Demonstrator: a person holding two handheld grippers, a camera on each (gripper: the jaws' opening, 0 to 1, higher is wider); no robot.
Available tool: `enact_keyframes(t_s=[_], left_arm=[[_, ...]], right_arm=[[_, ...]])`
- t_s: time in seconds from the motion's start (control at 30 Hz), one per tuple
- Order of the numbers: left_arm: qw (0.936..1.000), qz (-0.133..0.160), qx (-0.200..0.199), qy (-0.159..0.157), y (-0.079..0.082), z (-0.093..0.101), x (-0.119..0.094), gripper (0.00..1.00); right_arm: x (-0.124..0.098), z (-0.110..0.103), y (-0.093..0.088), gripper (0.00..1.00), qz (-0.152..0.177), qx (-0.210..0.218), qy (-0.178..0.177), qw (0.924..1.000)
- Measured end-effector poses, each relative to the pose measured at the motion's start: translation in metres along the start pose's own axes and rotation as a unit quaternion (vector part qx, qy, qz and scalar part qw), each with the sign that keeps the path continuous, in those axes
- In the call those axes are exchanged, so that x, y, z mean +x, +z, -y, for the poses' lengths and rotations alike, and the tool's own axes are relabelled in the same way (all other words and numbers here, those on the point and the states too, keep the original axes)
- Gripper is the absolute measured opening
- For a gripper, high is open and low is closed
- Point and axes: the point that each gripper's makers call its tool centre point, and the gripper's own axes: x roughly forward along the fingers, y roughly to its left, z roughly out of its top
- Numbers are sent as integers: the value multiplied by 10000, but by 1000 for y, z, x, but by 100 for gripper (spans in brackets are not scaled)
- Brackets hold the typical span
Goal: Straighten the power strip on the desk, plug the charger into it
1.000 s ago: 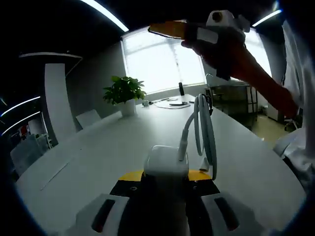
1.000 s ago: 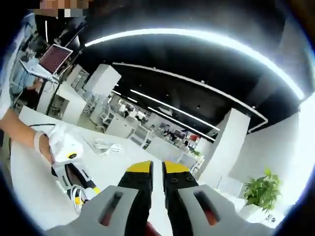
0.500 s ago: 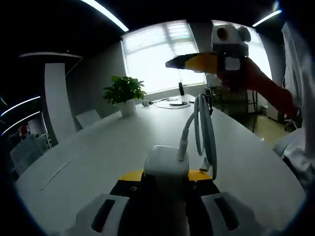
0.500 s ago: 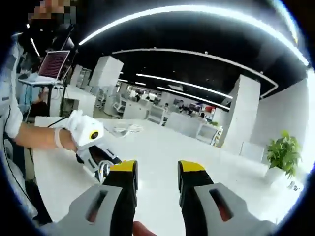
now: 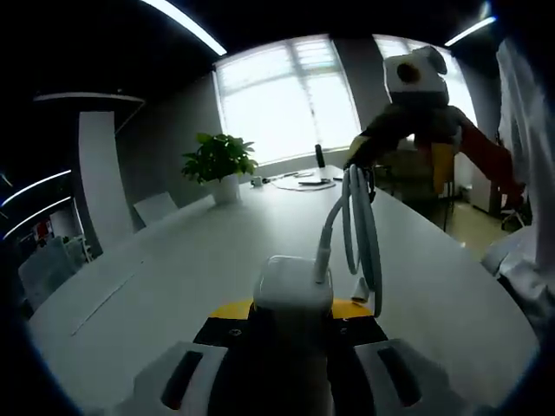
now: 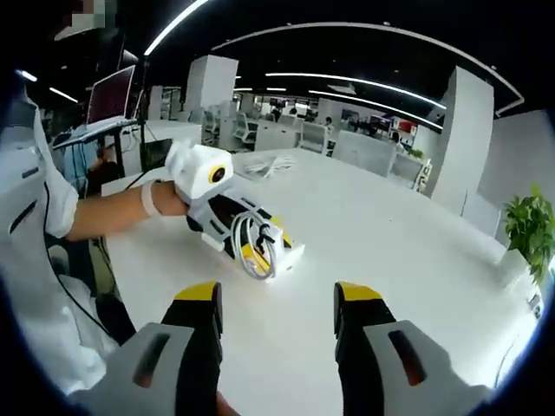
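A white charger [image 5: 293, 286] sits between the jaws of my left gripper [image 5: 293, 309], which is shut on it. Its white cable [image 5: 360, 227] stands up from it in a coiled loop. My right gripper [image 5: 406, 143] hangs above the table at the upper right, just behind the loop. In the right gripper view my right gripper [image 6: 277, 299] is open with nothing between its fingers. It looks down at the left gripper [image 6: 227, 224], the charger [image 6: 286, 256] and the cable coil [image 6: 256, 247] over the white table [image 6: 373, 217]. A white cord bundle [image 6: 264, 162] lies farther back on the table.
A potted plant [image 5: 218, 161] and small items [image 5: 299, 181] stand at the table's far end by the window. A pale chair [image 5: 156, 208] is at the left side. A person's arm [image 6: 108, 217] and white sleeve [image 6: 35, 260] are at the left, with a monitor [image 6: 113, 94] behind.
The right gripper has come down from high up to just behind the cable loop, and its jaws have opened wider. Its view has swung down onto the table. The left gripper holds still.
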Motion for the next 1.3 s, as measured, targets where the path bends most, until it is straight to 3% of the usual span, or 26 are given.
enact_keyframes(t_s=[0.5,0.83,1.1,1.23,1.3], left_arm=[[10000,-63,-12,-39,6,-6,-11,35],[9982,-282,-453,279,-1,1,-54,59],[9906,-646,-1033,625,-16,34,-102,77],[9825,-551,-1393,1105,-16,47,-126,90],[9739,-628,-1718,1346,-22,60,-141,96]], right_arm=[[-13,-7,-10,61,-117,151,-75,9998],[-12,-6,-13,67,-91,295,-103,9995],[-18,-7,-16,77,-184,420,-140,9989],[-23,-6,-21,78,-260,473,-235,9983],[-27,-6,-24,82,-289,502,-309,9978]])
